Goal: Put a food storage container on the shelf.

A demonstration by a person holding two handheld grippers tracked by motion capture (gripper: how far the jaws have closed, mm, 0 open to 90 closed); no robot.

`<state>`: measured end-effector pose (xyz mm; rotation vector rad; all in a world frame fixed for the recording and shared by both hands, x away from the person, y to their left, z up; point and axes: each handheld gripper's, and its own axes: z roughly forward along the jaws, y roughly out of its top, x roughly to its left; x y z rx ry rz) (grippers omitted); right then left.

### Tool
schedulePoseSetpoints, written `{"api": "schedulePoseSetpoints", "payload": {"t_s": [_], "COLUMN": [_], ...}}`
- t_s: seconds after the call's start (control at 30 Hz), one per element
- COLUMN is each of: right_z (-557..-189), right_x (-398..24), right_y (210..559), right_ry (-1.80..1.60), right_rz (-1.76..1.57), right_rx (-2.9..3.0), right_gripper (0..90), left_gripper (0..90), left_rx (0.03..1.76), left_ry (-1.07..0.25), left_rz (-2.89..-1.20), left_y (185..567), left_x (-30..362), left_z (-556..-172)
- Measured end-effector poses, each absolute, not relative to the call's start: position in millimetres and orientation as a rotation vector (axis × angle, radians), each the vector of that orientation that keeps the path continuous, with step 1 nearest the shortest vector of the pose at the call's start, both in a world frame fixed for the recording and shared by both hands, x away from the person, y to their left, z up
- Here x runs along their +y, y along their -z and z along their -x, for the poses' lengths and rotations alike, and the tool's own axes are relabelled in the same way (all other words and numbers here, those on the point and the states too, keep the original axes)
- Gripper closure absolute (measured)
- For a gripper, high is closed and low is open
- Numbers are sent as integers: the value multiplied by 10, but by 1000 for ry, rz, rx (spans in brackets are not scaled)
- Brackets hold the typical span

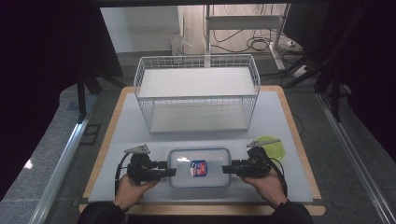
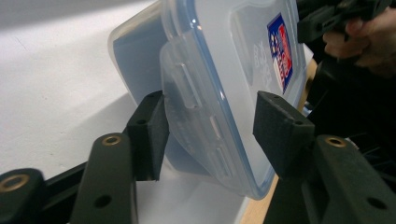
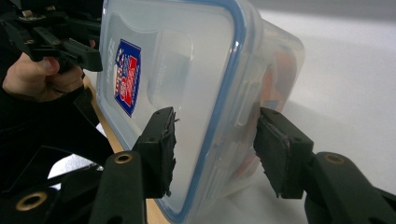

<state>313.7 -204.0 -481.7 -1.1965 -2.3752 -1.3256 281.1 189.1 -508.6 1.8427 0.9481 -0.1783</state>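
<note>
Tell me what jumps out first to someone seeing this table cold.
The clear lidded container with a red-and-blue label sits at the near middle of the table, with the left gripper and right gripper at its two short ends. Each gripper's jaws straddle an end of it, though contact is unclear. Behind it stands a white wire basket, and a lime green bowl sits near the right hand.

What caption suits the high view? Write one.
Two handheld grippers, left gripper and right gripper, flank a clear lidded plastic container.
</note>
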Motion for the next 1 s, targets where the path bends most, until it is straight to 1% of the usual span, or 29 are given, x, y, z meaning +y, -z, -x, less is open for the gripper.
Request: {"api": "schedulePoseSetpoints", "payload": {"t_s": [0.03, 0.13, 0.53, 1.0], "right_z": [-3122, -3106, -3104, -3239], "right_x": [-2050, -2052, -2016, -1990], "right_y": [4819, 4808, 4739, 4455], "right_ry": [1343, 1358, 1422, 1542], "right_rz": [1206, 1228, 1237, 1182], "right_rx": [-2360, -2344, -2395, -2409], "right_gripper": [517, 534, 539, 539], "left_gripper": [499, 509, 510, 510], "left_rx": [953, 952, 973, 924], "left_ry": [189, 163, 104, -6], "left_rz": [-1827, -1822, -1833, -1817], "left_y": [5092, 5073, 5015, 4645], "left_x": [1903, 1903, 1864, 1911], "left_z": [-2817, -2814, -2857, -2956]}}
